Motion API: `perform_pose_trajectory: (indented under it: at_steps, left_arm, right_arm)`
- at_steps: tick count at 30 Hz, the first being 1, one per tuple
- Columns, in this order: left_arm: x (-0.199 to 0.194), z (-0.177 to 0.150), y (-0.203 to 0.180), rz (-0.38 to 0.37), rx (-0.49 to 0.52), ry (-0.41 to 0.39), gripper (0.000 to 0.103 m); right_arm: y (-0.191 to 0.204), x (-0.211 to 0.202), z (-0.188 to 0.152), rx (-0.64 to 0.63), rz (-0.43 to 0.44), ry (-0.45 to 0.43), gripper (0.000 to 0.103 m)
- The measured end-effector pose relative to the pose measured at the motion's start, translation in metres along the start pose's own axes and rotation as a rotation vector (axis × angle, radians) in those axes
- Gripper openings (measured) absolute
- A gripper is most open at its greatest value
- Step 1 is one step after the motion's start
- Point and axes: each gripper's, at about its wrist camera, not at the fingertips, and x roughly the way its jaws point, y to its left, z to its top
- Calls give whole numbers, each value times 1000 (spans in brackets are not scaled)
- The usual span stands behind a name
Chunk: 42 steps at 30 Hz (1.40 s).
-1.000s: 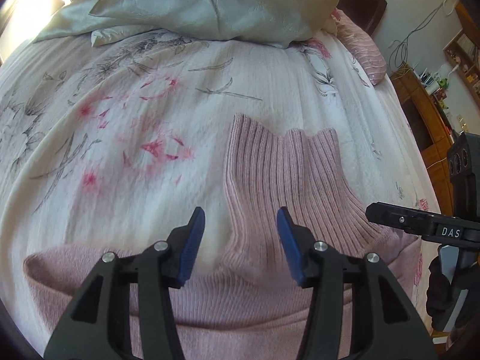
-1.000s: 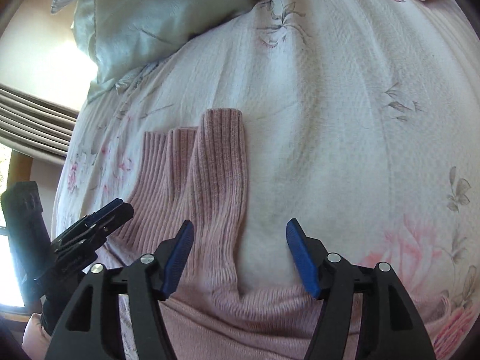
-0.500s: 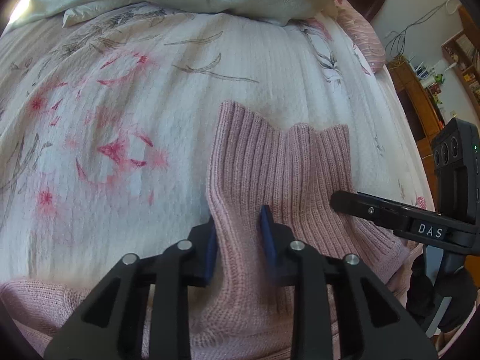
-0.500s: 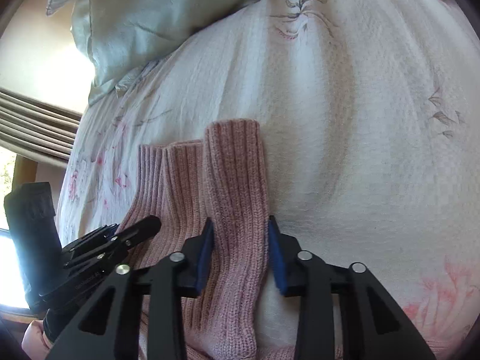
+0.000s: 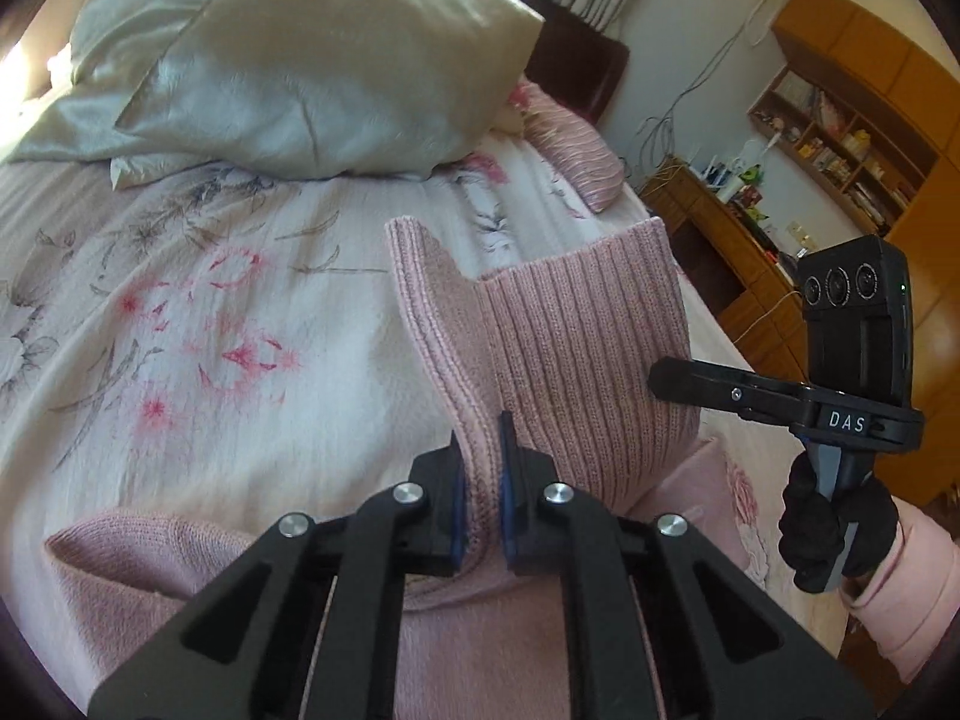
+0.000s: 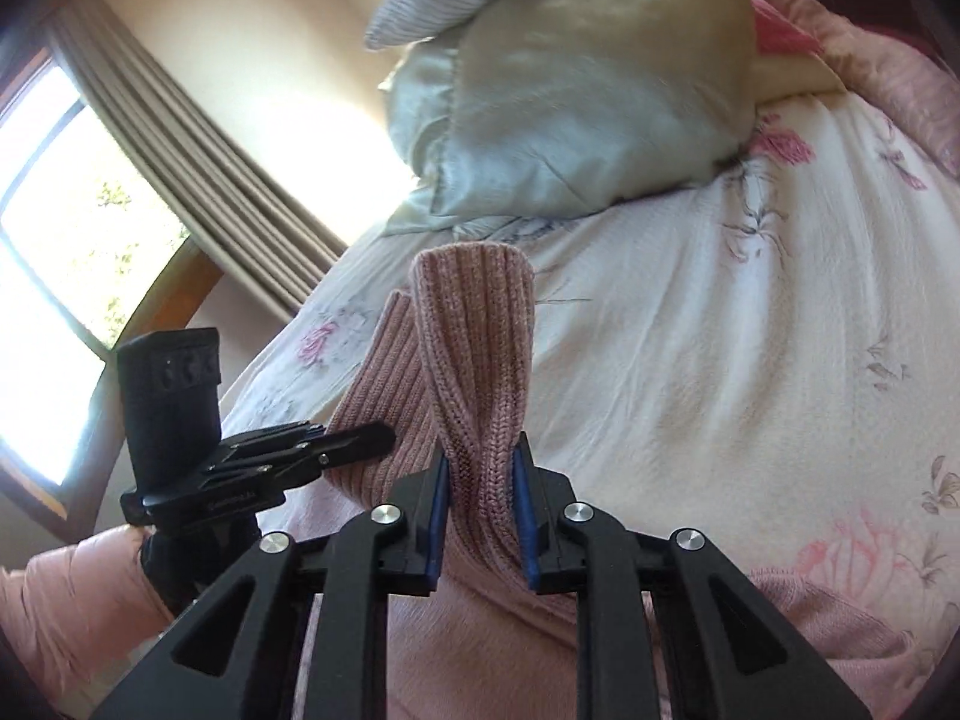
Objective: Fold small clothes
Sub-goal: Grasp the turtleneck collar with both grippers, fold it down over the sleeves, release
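Observation:
A pink ribbed knit sweater [image 5: 576,348] lies on the floral bedspread, its ribbed end raised off the bed. My left gripper [image 5: 480,480] is shut on the left edge of that ribbed part. My right gripper [image 6: 480,504] is shut on the right edge of the sweater [image 6: 474,348], which twists between its blue pads. Each gripper shows in the other's view: the right gripper [image 5: 660,372] at the right in the left wrist view, the left gripper [image 6: 378,435] at the left in the right wrist view. The rest of the sweater body [image 5: 480,630] lies under both grippers.
Satin pillows [image 5: 300,72] sit at the head of the bed, with a pink striped cushion [image 5: 576,144] beside them. The white floral bedspread [image 5: 210,324] spreads left and ahead. A wooden desk and shelves [image 5: 840,138] stand to the right, a window with curtains [image 6: 120,192] to the left.
Both grippers went from open to shut on the ribbed part of the sweater, then lifted it off the bed, so the views tilted up toward the pillows and room.

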Motion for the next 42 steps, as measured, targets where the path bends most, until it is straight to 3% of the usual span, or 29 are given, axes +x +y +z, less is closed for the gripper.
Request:
perform_pose_trajectory:
  at_steps: [6,10,12,16,20,22,25,29,35,38,41,42]
  left_arm:
    - [-55,-59,-21,-22,90,-27,9]
    - [-61,-100,-18,13,107,45,11]
    - [-61,-119,-10,33,89,99,13]
    - [-73,-141,2,85,35,139,13]
    - [-89,-134,-23,74,27,60,15]
    - [-79,-129,-39,49,34,53,21]
    - [-48,-134,-54,57,40,112,22]
    - [-11,-150,-46,152,49,234,22]
    - [4,-162,-27,176,-5,277,22]
    - [-5,-158,-31,211,-32,279,22]
    - [-47,-158,-45,223,-51,227,24]
    - [-66,-162,-49,233,-51,204,30]
  right_arm:
    - [43,-30,-54,-157,-1,20,20]
    - [56,-26,-104,-212,-35,123,29]
    - [58,-24,-131,-216,-49,190,38]
    - [61,-31,-170,-194,-29,266,39]
    - [67,-41,-163,-107,17,204,41]
    - [71,-32,-154,-94,-18,188,41]
    - [69,-7,-151,-57,-80,208,43]
    - [61,22,-166,-47,-194,289,41]
    - [48,43,-183,16,-251,294,43]
    - [46,32,-180,71,-207,267,48]
    - [55,-11,-182,127,-168,204,50]
    - [61,-28,-187,122,-176,187,53]
